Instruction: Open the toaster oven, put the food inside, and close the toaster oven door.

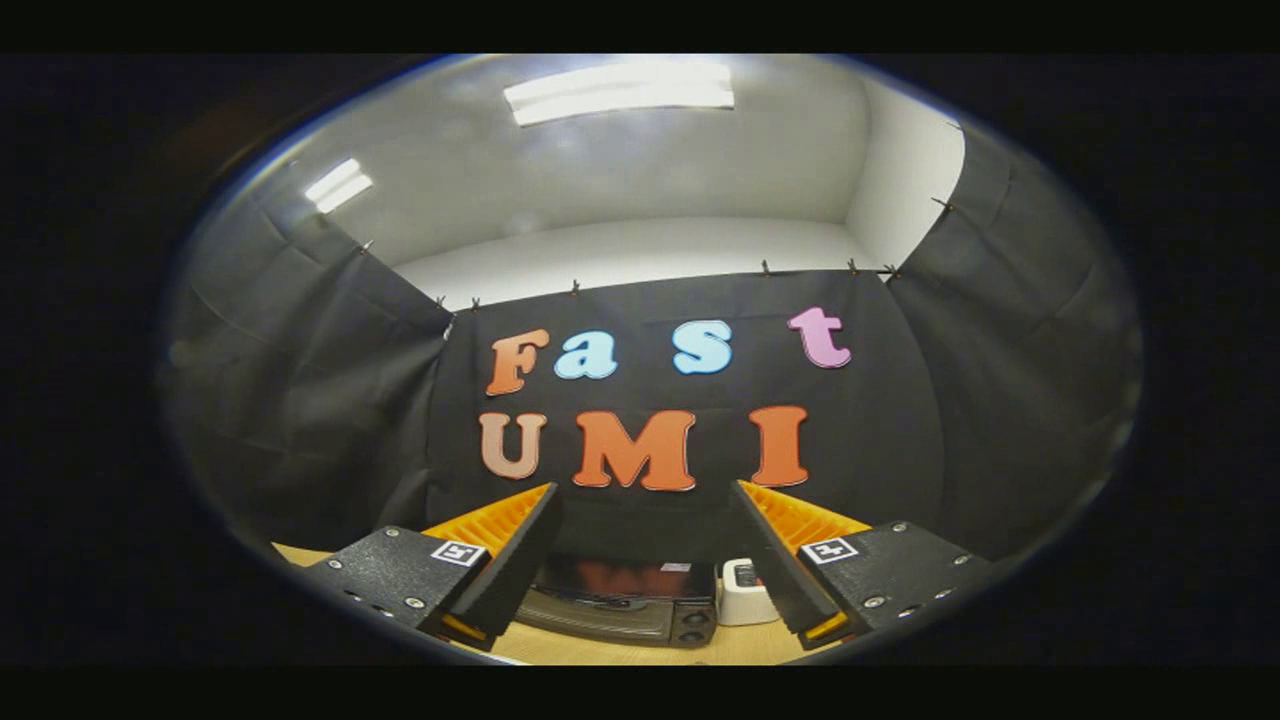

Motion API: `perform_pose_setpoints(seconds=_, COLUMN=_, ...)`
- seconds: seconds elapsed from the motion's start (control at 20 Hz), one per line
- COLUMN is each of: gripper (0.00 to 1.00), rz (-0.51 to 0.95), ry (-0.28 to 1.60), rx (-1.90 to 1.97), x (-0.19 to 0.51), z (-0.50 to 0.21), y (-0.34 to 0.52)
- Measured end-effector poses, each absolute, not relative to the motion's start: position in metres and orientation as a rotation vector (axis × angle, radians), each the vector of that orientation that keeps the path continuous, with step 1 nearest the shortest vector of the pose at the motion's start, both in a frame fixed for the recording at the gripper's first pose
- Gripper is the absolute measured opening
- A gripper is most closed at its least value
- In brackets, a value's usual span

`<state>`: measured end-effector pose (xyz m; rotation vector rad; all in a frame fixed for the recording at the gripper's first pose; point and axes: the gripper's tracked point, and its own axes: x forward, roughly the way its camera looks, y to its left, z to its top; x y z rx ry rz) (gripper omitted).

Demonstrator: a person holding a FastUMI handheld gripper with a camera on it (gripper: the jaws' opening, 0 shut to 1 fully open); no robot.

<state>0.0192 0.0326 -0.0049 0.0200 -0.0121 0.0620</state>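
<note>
The toaster oven (625, 600) is a dark box with a glossy top and knobs at its right end, standing on the wooden table (640, 648) against the booth's back wall. Its door looks shut. My gripper (645, 500) is held high and tilted up, well back from the oven, which shows low between the two fingers. The fingers (520, 560) stand wide apart with nothing between them. I cannot make out the food.
A small white object (745, 590) stands just right of the oven, partly behind my right finger. Black cloth walls close in the table at the back and on both sides. Ceiling lights shine above.
</note>
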Motion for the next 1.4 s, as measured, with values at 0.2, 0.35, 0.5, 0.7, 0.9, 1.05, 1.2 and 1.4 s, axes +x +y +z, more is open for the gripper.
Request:
perform_pose_setpoints(seconds=0.2, gripper=0.99, rz=0.081, ry=-0.027, rx=0.015, x=0.026, z=-0.011, y=0.046)
perform_pose_setpoints(seconds=0.35, gripper=0.99, rz=0.091, ry=-0.011, rx=0.016, x=0.034, z=-0.030, y=0.057)
perform_pose_setpoints(seconds=0.5, gripper=0.99, rz=0.114, ry=0.049, rx=0.039, x=0.040, z=-0.059, y=0.067)
perform_pose_setpoints(seconds=0.7, gripper=0.99, rz=0.115, ry=0.107, rx=0.025, x=0.050, z=-0.093, y=0.074)
perform_pose_setpoints(seconds=0.9, gripper=0.99, rz=0.142, ry=0.155, rx=0.030, x=0.069, z=-0.134, y=0.099)
perform_pose_setpoints(seconds=1.05, gripper=0.99, rz=0.128, ry=0.198, rx=0.010, x=0.082, z=-0.174, y=0.112)
perform_pose_setpoints(seconds=1.2, gripper=0.99, rz=0.135, ry=0.232, rx=-0.013, x=0.096, z=-0.202, y=0.126)
perform_pose_setpoints(seconds=1.4, gripper=0.99, rz=0.102, ry=0.309, rx=-0.018, x=0.113, z=-0.246, y=0.123)
